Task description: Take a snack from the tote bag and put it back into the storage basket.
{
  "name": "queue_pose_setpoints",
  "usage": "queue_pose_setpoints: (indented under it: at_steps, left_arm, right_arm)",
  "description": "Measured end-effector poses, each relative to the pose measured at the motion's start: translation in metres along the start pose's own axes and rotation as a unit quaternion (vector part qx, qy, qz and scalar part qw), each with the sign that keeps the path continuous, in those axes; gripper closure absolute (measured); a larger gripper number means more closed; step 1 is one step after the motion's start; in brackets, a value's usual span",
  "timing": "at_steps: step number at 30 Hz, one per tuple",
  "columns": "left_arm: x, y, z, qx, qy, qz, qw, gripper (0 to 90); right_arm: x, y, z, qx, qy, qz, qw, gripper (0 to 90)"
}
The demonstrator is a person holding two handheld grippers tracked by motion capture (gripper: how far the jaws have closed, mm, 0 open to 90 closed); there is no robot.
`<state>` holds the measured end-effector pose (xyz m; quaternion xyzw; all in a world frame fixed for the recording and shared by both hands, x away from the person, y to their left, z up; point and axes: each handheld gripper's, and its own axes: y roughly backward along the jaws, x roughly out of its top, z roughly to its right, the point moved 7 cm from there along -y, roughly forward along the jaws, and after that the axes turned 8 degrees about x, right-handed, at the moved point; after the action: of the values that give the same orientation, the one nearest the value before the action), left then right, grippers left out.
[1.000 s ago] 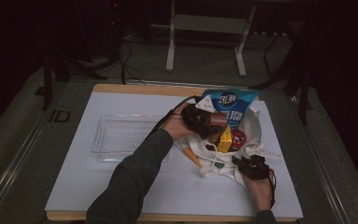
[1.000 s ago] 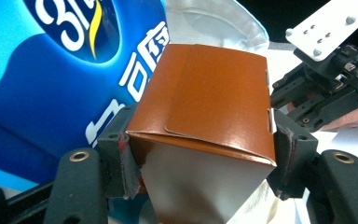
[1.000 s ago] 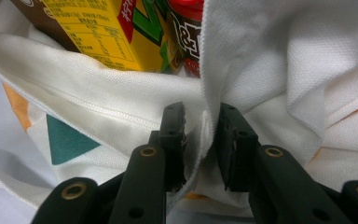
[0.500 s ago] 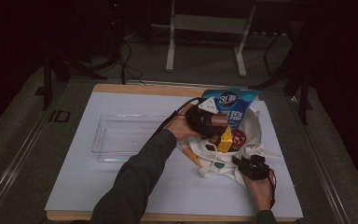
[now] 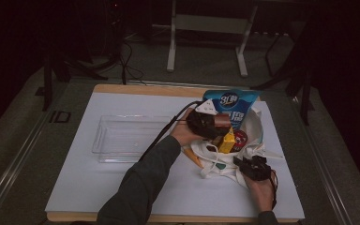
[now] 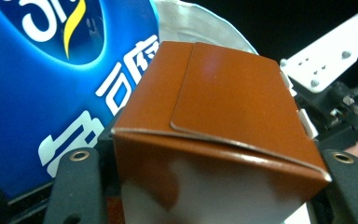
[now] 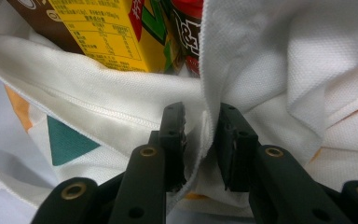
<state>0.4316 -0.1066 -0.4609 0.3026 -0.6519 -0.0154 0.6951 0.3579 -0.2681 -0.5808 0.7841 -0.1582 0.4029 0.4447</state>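
Observation:
A white cloth bag [image 5: 258, 140] lies open on the right of the mat, with a blue snack pouch [image 5: 232, 104] standing in its mouth. Inside it are a yellow carton [image 5: 228, 140] and a red can [image 5: 240, 138]. My left gripper [image 5: 205, 123] is shut on a brown box [image 5: 223, 120] at the bag's mouth. In the left gripper view the brown box [image 6: 223, 116] spans the jaws of the left gripper [image 6: 212, 182] in front of the blue pouch [image 6: 51, 84]; the jaws have just been closing on it. My right gripper [image 7: 203, 135] pinches a fold of the bag's rim [image 7: 270, 56], below the yellow carton [image 7: 107, 37].
An empty clear plastic tray [image 5: 122, 140] sits on the white mat [image 5: 122, 192], left of the bag. The left forearm crosses the mat's middle from the near edge. The right hand and right gripper [image 5: 249, 165] are at the bag's near side. Metal frame legs stand on the floor beyond the table.
The left gripper and the brown box have edged slightly toward the bag's mouth. The right gripper has kept still on the bag's rim.

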Motion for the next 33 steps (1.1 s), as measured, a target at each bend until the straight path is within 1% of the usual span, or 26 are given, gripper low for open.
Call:
queue_pose_setpoints:
  at_steps: [4,7,10,12,21,27,31,33]
  left_arm:
    - [0.001,-0.002,0.000,0.003,0.009,0.010,0.9999,36.8]
    - [0.001,-0.003,0.001,0.009,0.008,0.015,0.9998,37.0]
    - [0.002,-0.002,0.002,0.016,-0.002,0.011,0.9998,39.0]
    - [0.002,0.000,0.003,0.016,-0.006,0.008,0.9998,39.9]
    - [0.003,0.005,0.001,0.019,-0.010,-0.003,0.9998,41.4]
    - [0.004,0.010,0.001,0.025,-0.023,-0.013,0.9993,42.2]
    - [0.005,0.014,-0.001,0.031,-0.023,-0.014,0.9992,42.7]
    - [0.007,0.017,-0.001,0.034,-0.021,-0.010,0.9992,42.8]
  right_arm:
    - [0.000,0.000,0.000,0.001,-0.001,0.000,1.0000,73.0]
    - [0.000,0.000,0.000,0.002,-0.002,0.001,1.0000,73.0]
    - [0.000,0.000,0.000,0.002,-0.002,0.001,1.0000,73.0]
    - [0.000,0.000,0.000,0.003,-0.002,0.001,1.0000,73.0]
    - [0.000,0.000,0.000,0.003,-0.001,0.001,1.0000,73.0]
    - [0.000,0.000,0.000,0.003,-0.001,0.002,1.0000,73.0]
    - [0.000,0.000,0.000,0.003,-0.001,0.002,1.0000,72.9]
    - [0.000,0.000,0.000,0.002,0.000,0.002,1.0000,72.9]
